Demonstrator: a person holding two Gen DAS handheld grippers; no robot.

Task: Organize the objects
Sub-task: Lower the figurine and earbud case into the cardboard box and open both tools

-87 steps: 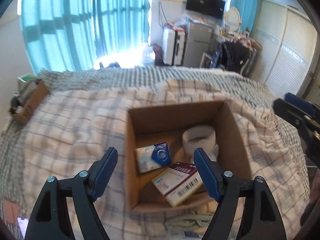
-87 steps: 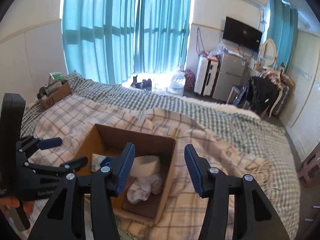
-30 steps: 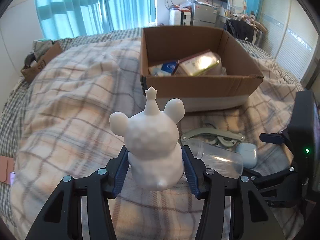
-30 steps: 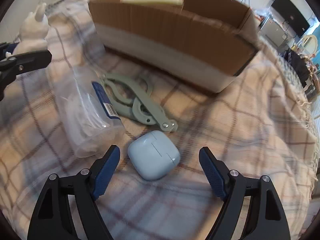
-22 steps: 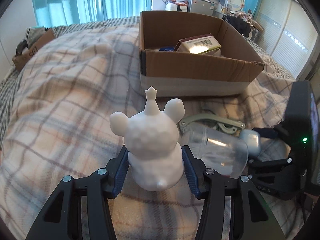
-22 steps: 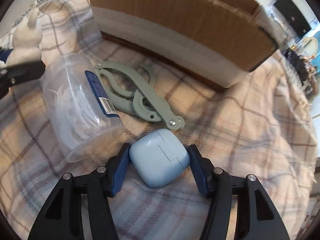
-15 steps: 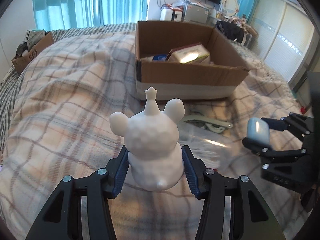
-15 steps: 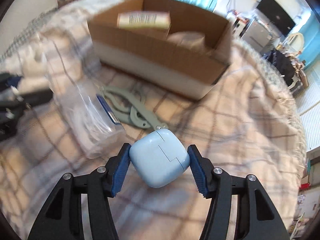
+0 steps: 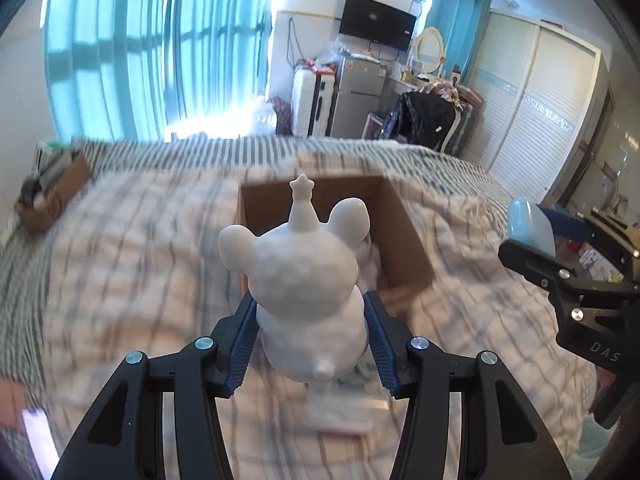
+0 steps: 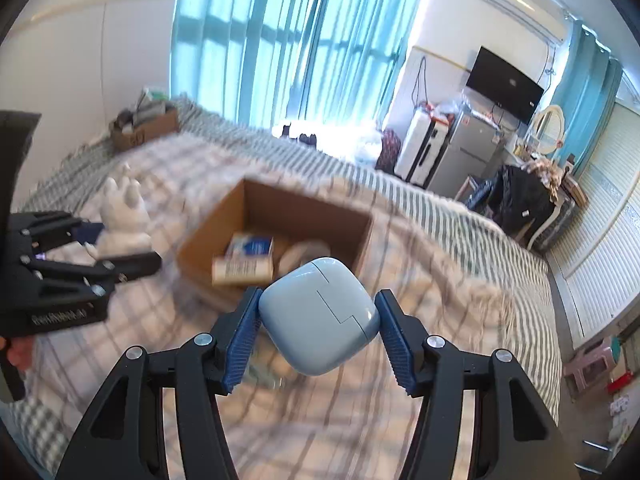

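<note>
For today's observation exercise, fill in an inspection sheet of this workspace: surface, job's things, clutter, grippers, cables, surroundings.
Surface: plaid blanket over a bed.
Job's things: open cardboard box holding packets; white bear figurine; pale blue earbud case.
Clutter: small box of oddments at the bed's far corner.
Grippers: left gripper clamps the figurine; right gripper clamps the case.
Cables: cords on the wall by the TV.
Surroundings: teal curtains, fridge.

Matt white figurine [image 9: 308, 280], smooth plastic case [image 10: 320, 316], cardboard box [image 10: 280, 220]
</note>
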